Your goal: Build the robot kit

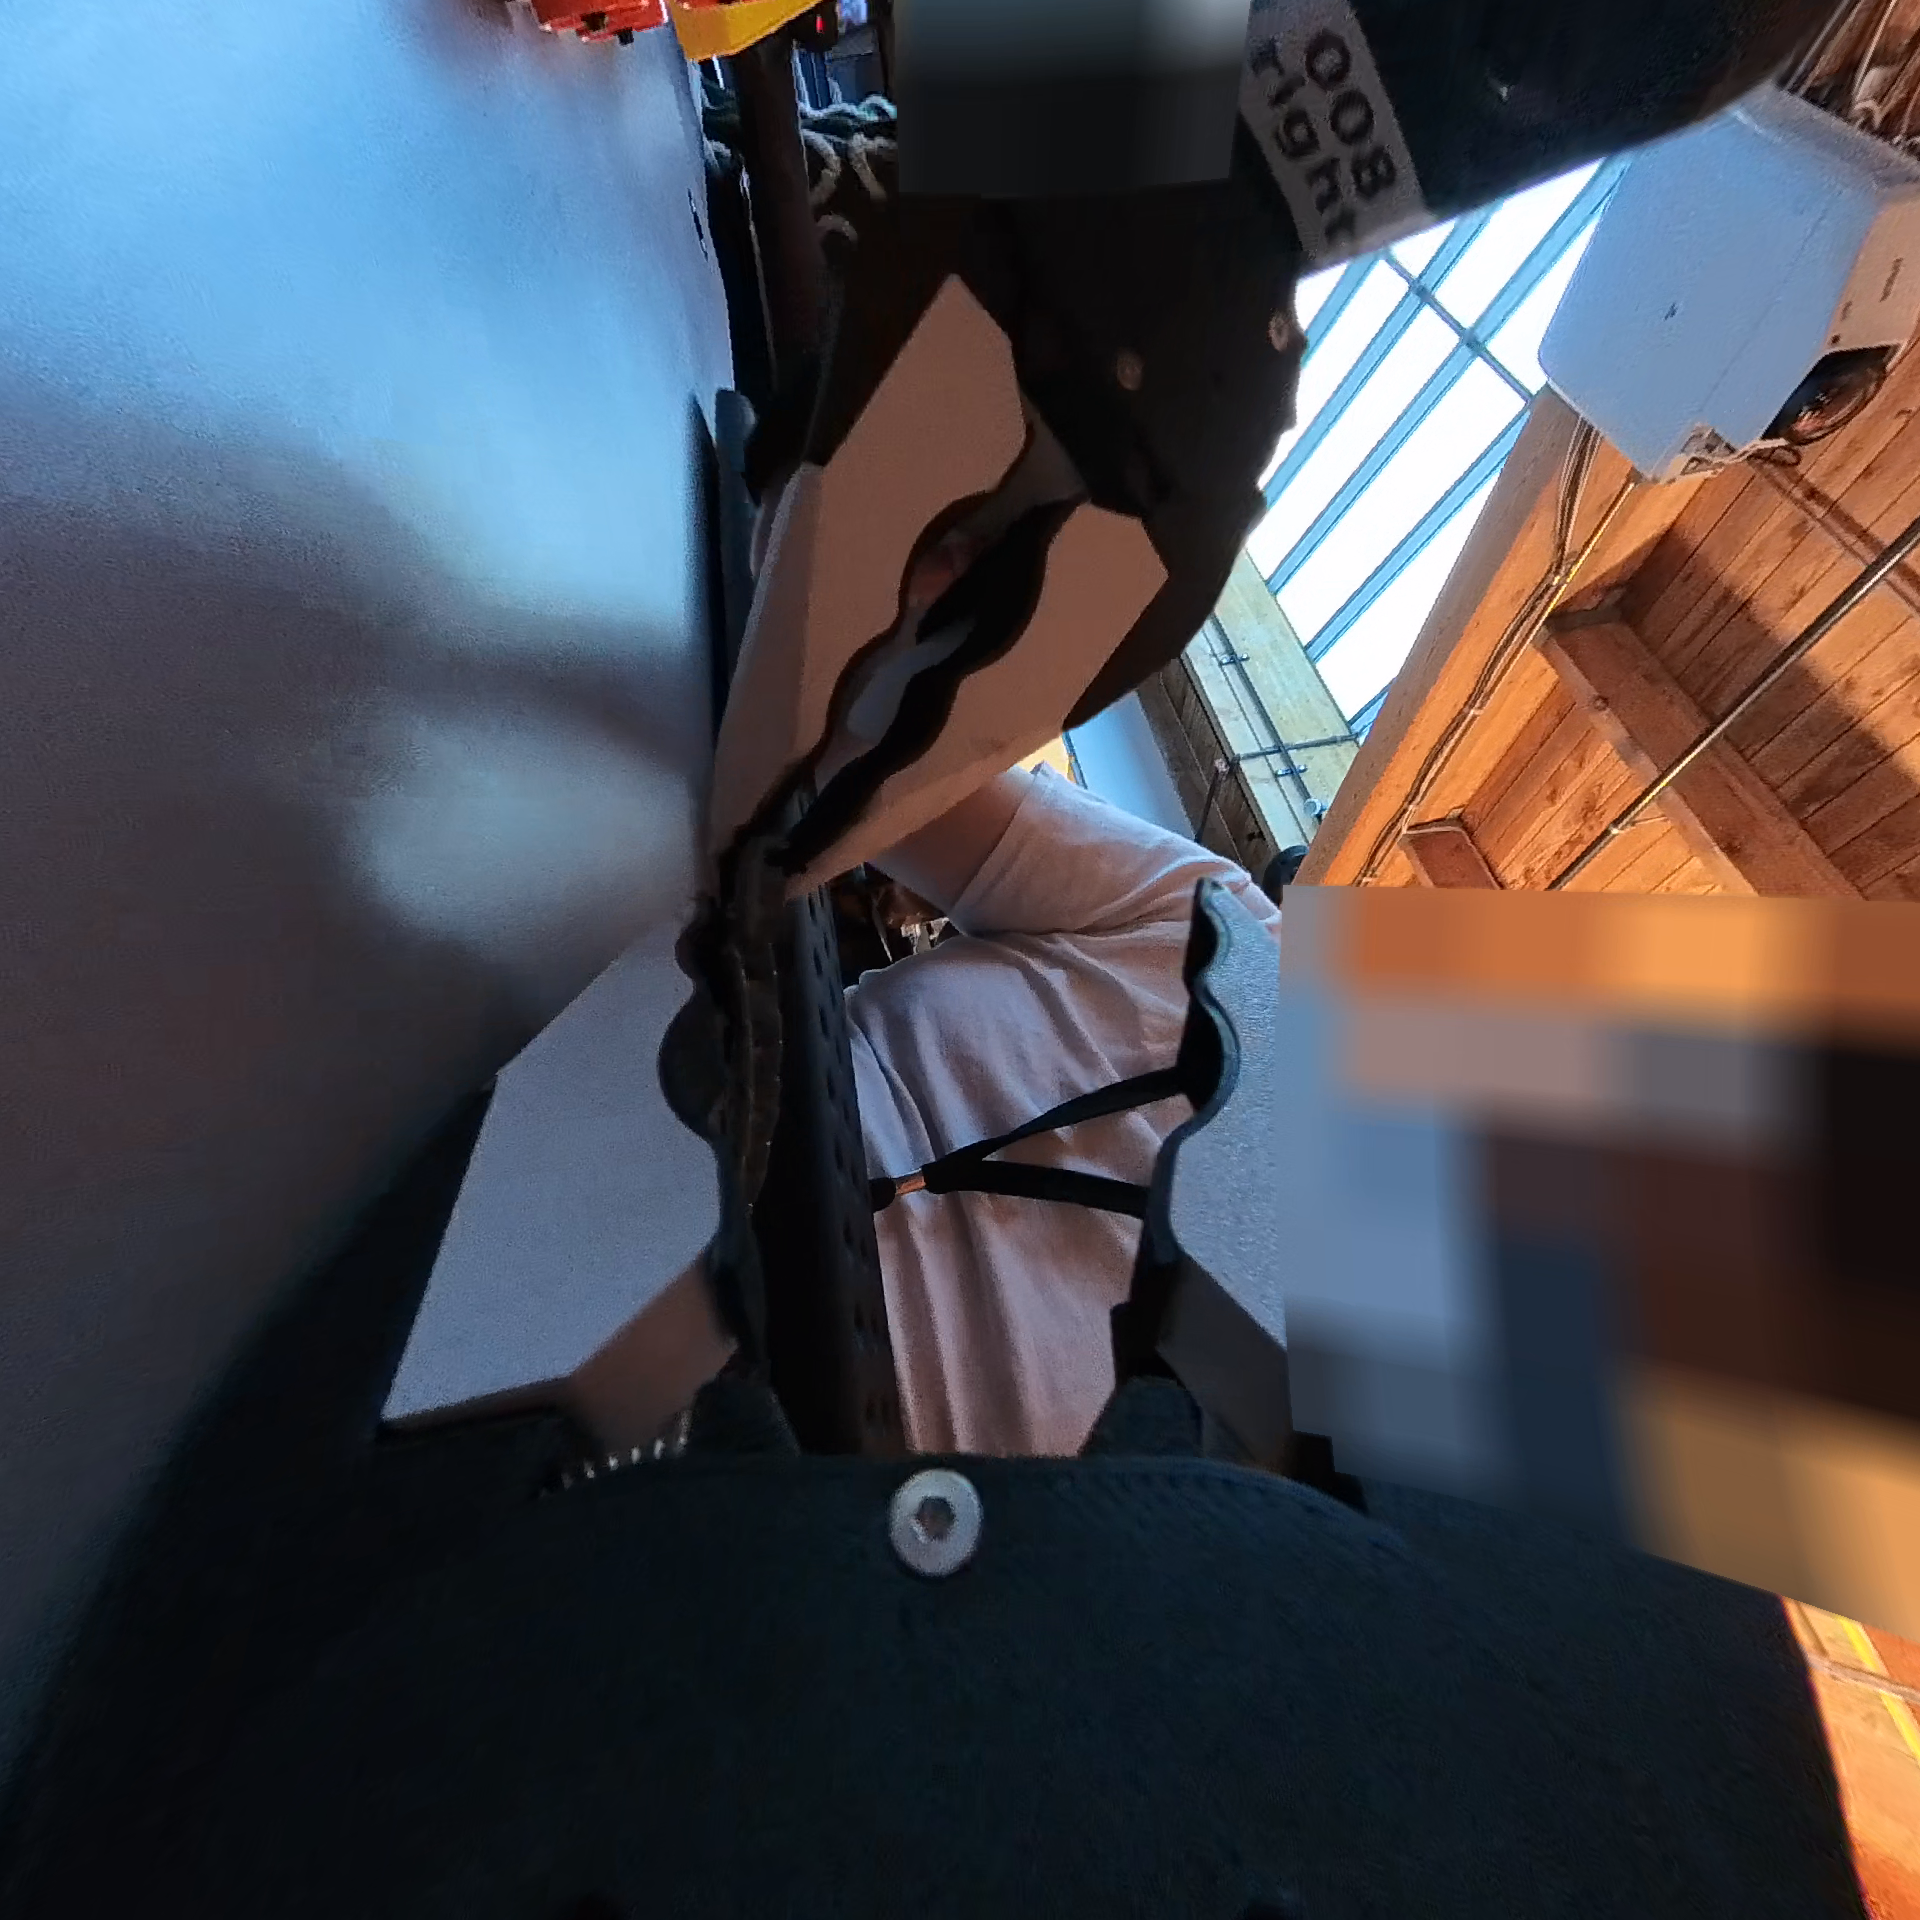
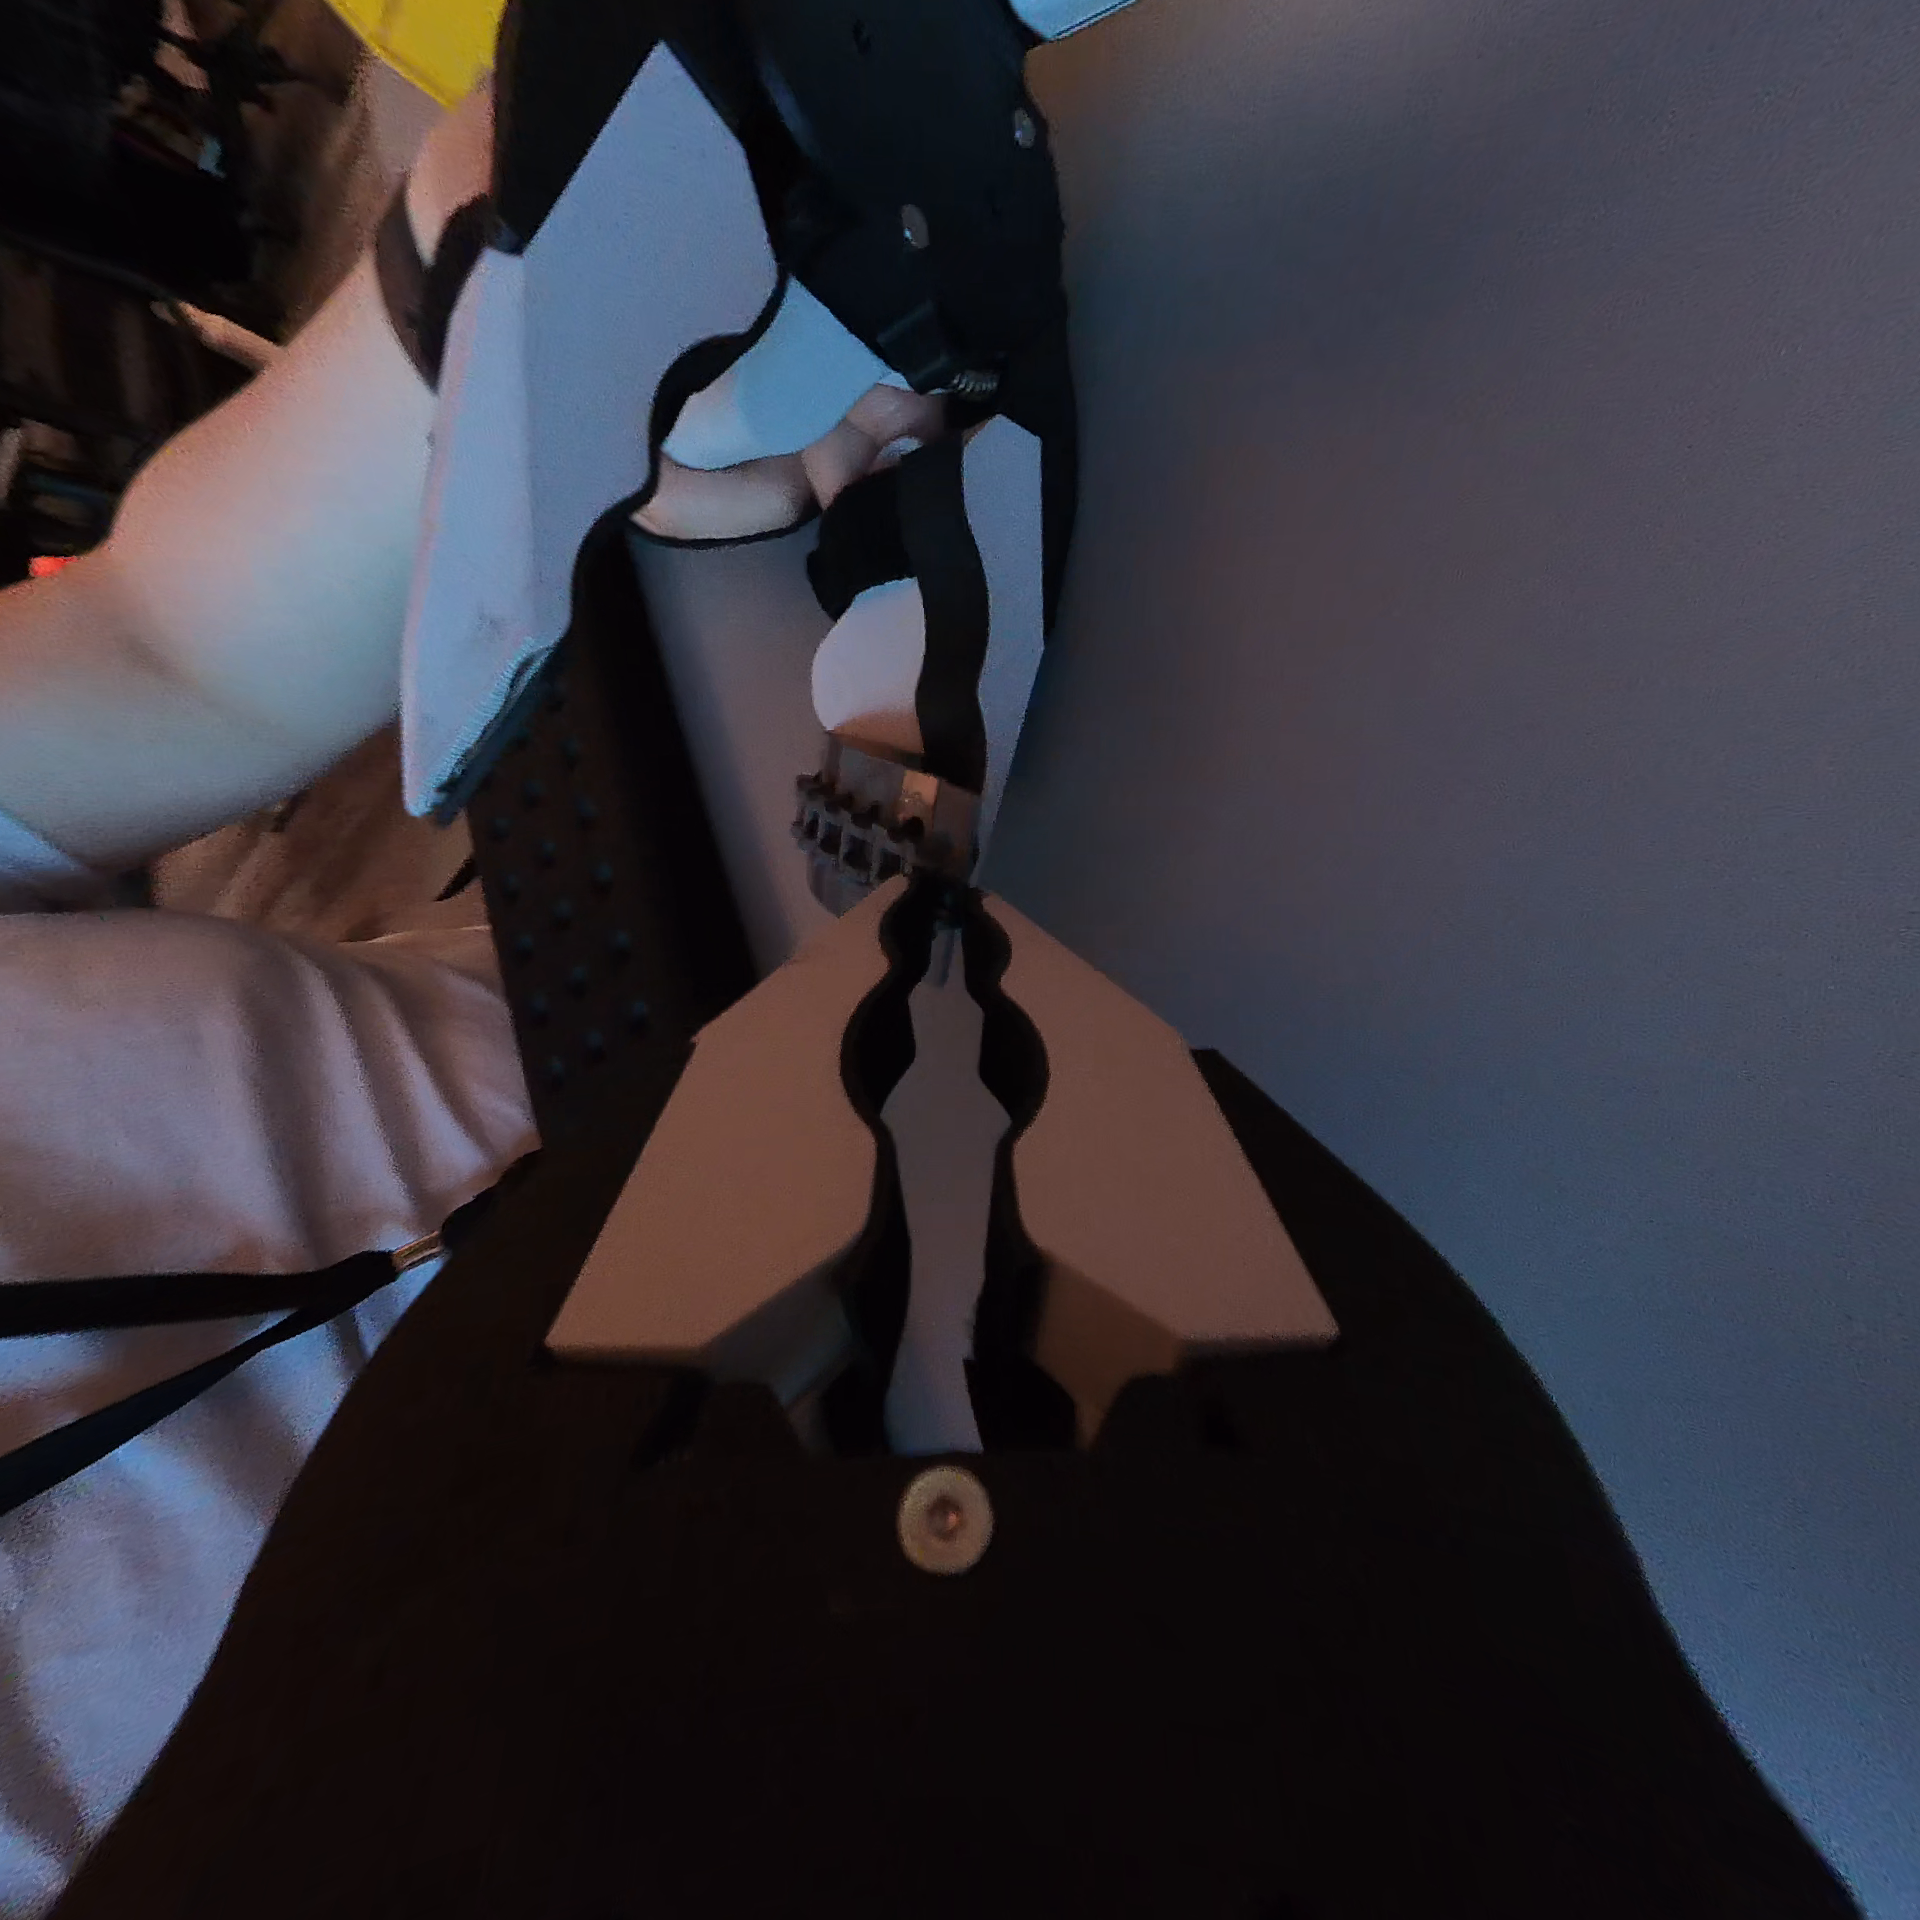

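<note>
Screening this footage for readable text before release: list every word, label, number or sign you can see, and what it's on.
White label with black print, on the body of the right hand-held gripper, left wrist view: readable, but I don't transcribe writing.
Right wrist view: no writing visible.
Everything else in the left wrist view: none readable; the blurred patches were laid over afterwards.

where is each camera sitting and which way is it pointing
Left wrist view: on the left tool, tilted up toward a wooden ceiling and window; its open fingers frame a black perforated strap and the person's white shirt.
Right wrist view: on the right tool, facing a grey surface; its fingers pinch shut at the strap's edge.
Shared: each shows the other tool, the strap and the shirt.
</note>
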